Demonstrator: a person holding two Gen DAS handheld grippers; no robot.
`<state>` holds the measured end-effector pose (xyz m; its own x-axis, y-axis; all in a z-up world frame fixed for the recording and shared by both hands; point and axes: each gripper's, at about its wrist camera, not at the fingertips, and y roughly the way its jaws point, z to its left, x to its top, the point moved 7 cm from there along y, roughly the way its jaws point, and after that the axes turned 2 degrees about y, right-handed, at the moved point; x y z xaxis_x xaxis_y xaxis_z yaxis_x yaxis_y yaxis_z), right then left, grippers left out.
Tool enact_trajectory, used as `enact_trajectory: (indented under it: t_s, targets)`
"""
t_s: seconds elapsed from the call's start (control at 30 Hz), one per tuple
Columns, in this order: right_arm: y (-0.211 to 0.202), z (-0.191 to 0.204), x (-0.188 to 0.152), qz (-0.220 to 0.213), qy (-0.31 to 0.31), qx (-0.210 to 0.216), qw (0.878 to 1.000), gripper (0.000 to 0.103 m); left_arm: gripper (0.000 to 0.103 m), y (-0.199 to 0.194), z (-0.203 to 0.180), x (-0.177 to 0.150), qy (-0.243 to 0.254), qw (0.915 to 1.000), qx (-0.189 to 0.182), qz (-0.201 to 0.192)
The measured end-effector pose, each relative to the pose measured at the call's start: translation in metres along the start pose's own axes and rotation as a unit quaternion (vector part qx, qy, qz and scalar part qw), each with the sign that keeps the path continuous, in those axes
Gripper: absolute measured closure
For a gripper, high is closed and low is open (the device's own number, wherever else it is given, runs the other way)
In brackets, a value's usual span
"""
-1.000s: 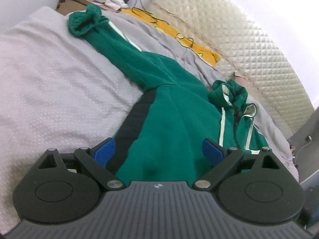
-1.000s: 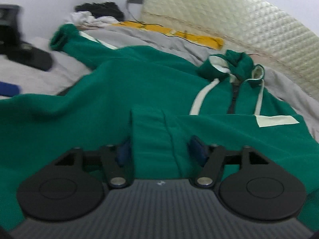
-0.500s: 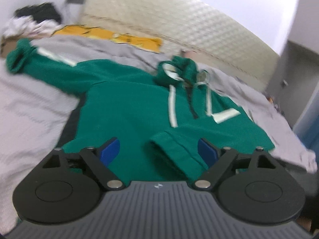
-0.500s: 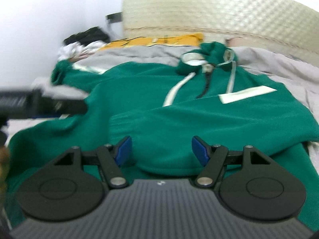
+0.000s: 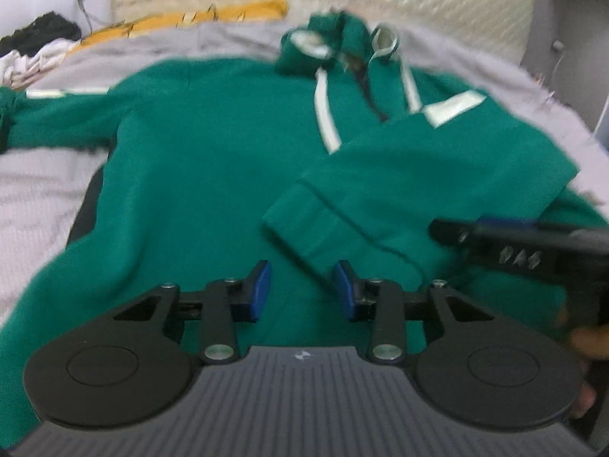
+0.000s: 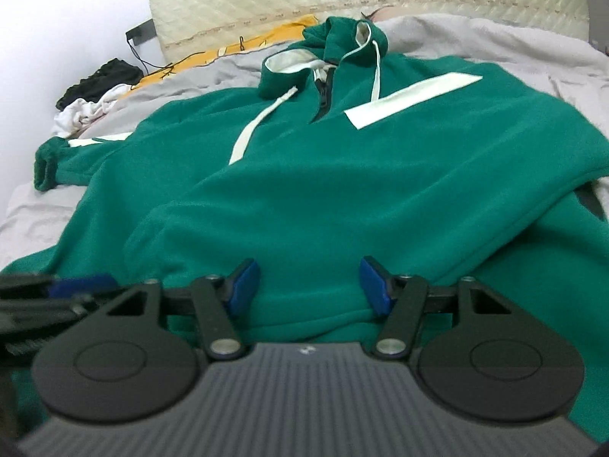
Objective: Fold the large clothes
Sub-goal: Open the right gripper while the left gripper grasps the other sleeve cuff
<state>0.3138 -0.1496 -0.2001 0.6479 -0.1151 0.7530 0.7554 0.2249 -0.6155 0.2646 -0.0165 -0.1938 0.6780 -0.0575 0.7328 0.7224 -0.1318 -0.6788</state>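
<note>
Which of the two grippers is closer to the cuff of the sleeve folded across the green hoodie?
Left. The left gripper sits right at the cuff, which lies just beyond its closing jaws. The right gripper is further up that sleeve.

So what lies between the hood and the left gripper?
Only green hoodie front, its white drawstring, and the folded sleeve's cuff near the left gripper. The hood lies beyond, in the left wrist view.
</note>
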Motion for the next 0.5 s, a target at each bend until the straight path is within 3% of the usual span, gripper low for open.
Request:
enact_trajectory:
  t_s: [0.13, 0.3, 0.37, 0.43, 0.5]
  targets:
    - [-0.002, -0.001, 0.0, -0.004, 0.007, 0.004, 1.0, 0.042, 0.061, 0.003, 0.005, -0.001, -0.015, 0.9999, -0.004, 0.003]
    - [-0.018, -0.001, 0.001, -0.01, 0.008, -0.002, 1.0, 0.042, 0.059, -0.016, 0.011, 0.008, -0.04, 0.9989, -0.008, -0.022]
    - [-0.027, -0.001, 0.001, -0.014, 0.01, -0.004, 1.0, 0.042, 0.055, -0.03, 0.015, 0.015, -0.045, 0.9982, -0.009, -0.038]
    - [-0.037, 0.001, 0.002, -0.02, 0.006, -0.001, 1.0, 0.041, 0.042, -0.042, 0.023, 0.024, -0.051, 0.9974, 0.001, -0.051]
    - [-0.043, 0.001, 0.002, -0.023, 0.003, -0.003, 1.0, 0.041, 0.035, -0.054, 0.041, 0.037, -0.053, 0.9959, 0.031, -0.066]
